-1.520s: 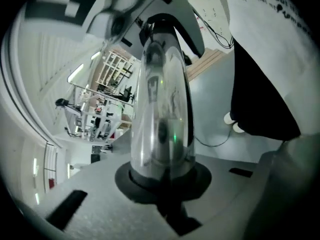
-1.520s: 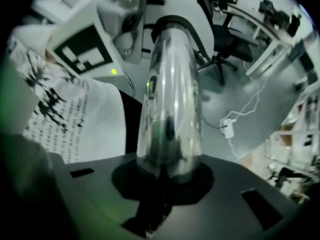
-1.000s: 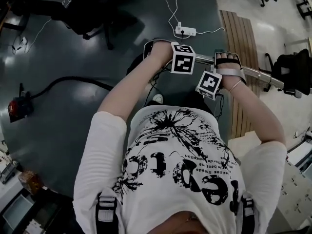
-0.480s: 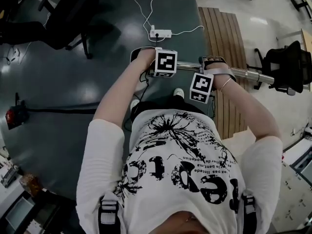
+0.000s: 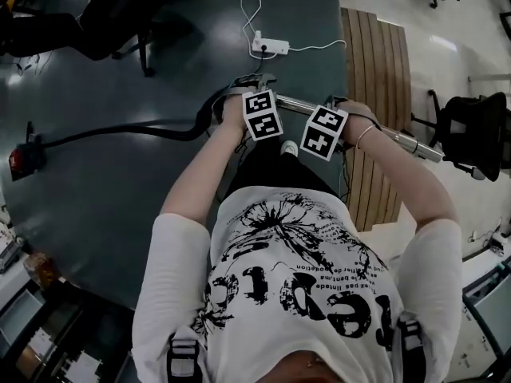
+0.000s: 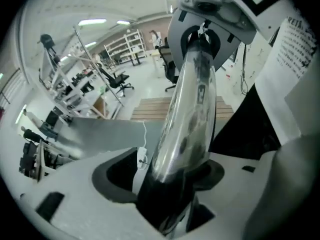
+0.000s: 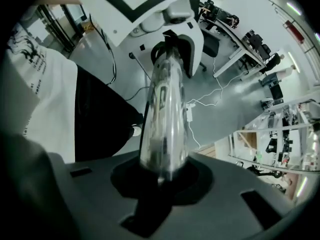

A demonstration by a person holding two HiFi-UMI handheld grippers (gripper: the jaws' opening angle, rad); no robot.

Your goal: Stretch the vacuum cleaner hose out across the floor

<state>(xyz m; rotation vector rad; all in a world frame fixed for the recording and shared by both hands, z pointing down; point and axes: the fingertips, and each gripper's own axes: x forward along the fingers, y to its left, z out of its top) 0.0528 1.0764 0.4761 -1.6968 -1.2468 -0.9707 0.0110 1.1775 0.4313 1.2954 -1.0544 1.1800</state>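
A black vacuum hose point(image 5: 120, 130) runs over the dark floor from the red cleaner body point(image 5: 22, 159) at the left edge to a chrome wand point(image 5: 399, 140). Both grippers sit on that wand in front of the person. My left gripper point(image 5: 243, 90) is at the hose end. Its jaws have just been opening, and in the left gripper view point(image 6: 172, 184) they stand apart with the chrome tube point(image 6: 190, 109) between them and gaps at its sides. My right gripper point(image 5: 339, 106) has just eased slightly wider. It remains shut point(image 7: 160, 179) on the tube point(image 7: 165, 119), which fills its round notch.
A white power strip point(image 5: 270, 46) with cables lies on the floor just beyond the grippers. A slatted wooden strip point(image 5: 375, 70) borders the dark floor on the right. Office chairs stand at the right point(image 5: 471, 126) and upper left point(image 5: 120, 14). Clutter lines the lower left edge.
The two marker cubes have drawn closer together and sunk toward the floor. The hose, a straight line half a second ago, now bends gently up to the left gripper.
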